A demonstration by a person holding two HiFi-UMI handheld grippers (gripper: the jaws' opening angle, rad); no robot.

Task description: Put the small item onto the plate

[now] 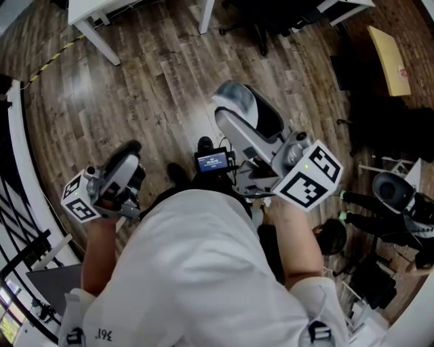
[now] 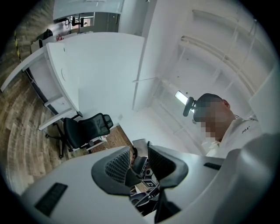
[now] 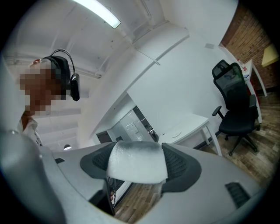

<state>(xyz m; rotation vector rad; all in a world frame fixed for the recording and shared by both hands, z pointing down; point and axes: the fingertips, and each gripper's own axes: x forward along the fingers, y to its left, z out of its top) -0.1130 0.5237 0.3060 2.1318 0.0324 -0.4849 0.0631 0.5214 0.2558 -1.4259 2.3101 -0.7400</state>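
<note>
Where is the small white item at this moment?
In the right gripper view, the small white item sits clamped between the jaws of the right gripper, held above the wooden floor.

Office background only: floor, desks, chairs, walls, ceiling.
Brown wood-plank floor carries a black-and-yellow striped tape line near the white desk legs; a flat yellow cardboard piece lies far right. Left gripper view: black mesh office chair beside a long white desk. Right gripper view: a second black office chair next to a white table, red brick wall behind, lit ceiling strip light overhead.
</note>
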